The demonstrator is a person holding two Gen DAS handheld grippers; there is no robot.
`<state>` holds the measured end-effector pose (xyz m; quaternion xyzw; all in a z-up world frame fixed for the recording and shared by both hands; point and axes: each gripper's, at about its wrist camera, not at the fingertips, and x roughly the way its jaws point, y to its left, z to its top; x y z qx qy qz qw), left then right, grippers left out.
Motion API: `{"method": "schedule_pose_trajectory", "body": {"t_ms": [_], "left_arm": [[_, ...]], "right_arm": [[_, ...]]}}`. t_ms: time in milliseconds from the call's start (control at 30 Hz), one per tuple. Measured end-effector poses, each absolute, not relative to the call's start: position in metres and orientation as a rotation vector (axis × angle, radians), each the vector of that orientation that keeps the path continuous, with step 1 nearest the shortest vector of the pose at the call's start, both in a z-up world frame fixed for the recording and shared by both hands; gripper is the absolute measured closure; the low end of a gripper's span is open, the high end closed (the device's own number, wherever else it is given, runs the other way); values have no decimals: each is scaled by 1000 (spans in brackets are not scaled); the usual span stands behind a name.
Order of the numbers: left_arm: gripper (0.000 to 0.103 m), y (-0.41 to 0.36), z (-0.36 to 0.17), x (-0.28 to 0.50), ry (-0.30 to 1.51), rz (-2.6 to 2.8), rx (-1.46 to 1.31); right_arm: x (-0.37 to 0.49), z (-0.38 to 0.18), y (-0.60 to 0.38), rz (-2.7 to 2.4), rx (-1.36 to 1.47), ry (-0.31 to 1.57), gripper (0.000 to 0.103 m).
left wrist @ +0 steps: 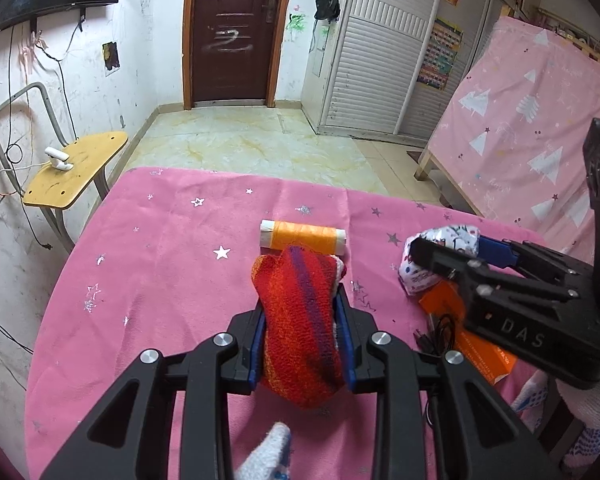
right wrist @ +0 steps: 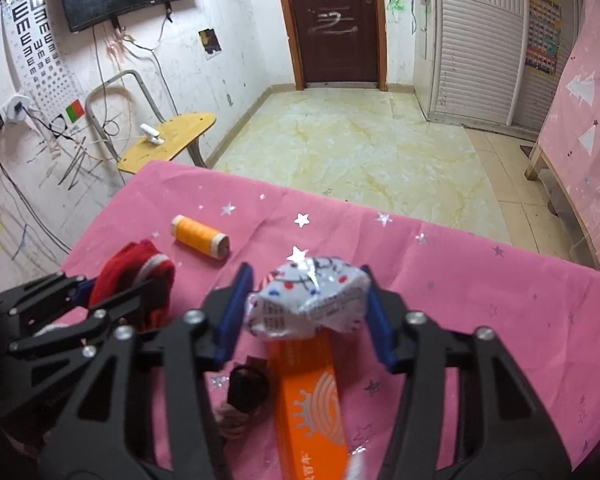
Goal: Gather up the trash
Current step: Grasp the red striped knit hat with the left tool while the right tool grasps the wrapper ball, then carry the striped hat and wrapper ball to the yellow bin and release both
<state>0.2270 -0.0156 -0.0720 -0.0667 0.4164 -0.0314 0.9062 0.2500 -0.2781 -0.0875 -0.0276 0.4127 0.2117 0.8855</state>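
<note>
Two grippers, both loaded. We see left gripper (left wrist: 302, 344) with jaws clamped on red sock (left wrist: 300, 320), just above pink cloth (left wrist: 160, 260); right gripper (right wrist: 306, 312) with jaws pinched on crumpled wrapper (right wrist: 308, 300), over orange box (right wrist: 312, 404). We judge collecting early: no bin in view, nothing dropped off. Count, largest first: one pink cloth, one orange box, one red sock, one wrapper, one orange thread spool (left wrist: 302, 235), one black cable coil (right wrist: 246, 390).
</note>
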Motion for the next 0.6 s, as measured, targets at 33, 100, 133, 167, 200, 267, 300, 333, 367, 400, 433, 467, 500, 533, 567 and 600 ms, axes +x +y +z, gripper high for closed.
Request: {"method": "schedule_pose_trajectory", "body": {"t_ms": [33,100,133,167,200,267,300,333,367,400,433,467,500,533,567,600], "left_arm": [[81,-16,-72,227,860,-65,-136],[81,-16,-72,226,856,-64,-127],[81,-17,-71,225,853,-63,-123],[81,-18,-71,225,849,-62,-118],[81,-19,-71,224,846,-62,-116],[81,-19,-70,224,841,-63,-118],[81,-20,-70,223,837,-62,-120],[81,-19,-69,223,834,-64,-123],[81,-18,-69,222,830,-64,-127],[81,-18,-69,221,825,-66,-128],[81,-18,-68,220,818,-69,-129],[81,-18,-67,220,811,-69,-128],[81,-18,-66,219,800,-67,-123],[81,-19,-64,218,789,-66,-118],[81,-21,-63,216,777,-65,-110],[81,-23,-62,215,765,-63,-99]], "right_arm": [[249,-85,-280,440,-45,846,59],[245,-79,-283,445,-30,820,60],[242,-72,-284,447,-20,797,60],[239,-68,-285,447,-16,785,60],[236,-63,-286,450,-12,769,60],[229,-52,-287,456,-2,742,60],[226,-49,-289,456,1,734,60],[222,-44,-291,456,5,721,60],[218,-40,-294,455,10,708,60],[215,-37,-295,454,14,702,60],[210,-33,-299,451,20,693,60],[206,-32,-303,447,24,687,60],[203,-31,-306,442,29,682,60],[200,-30,-312,437,38,677,60],[196,-29,-317,431,48,673,60],[194,-29,-321,425,54,670,60]]}}
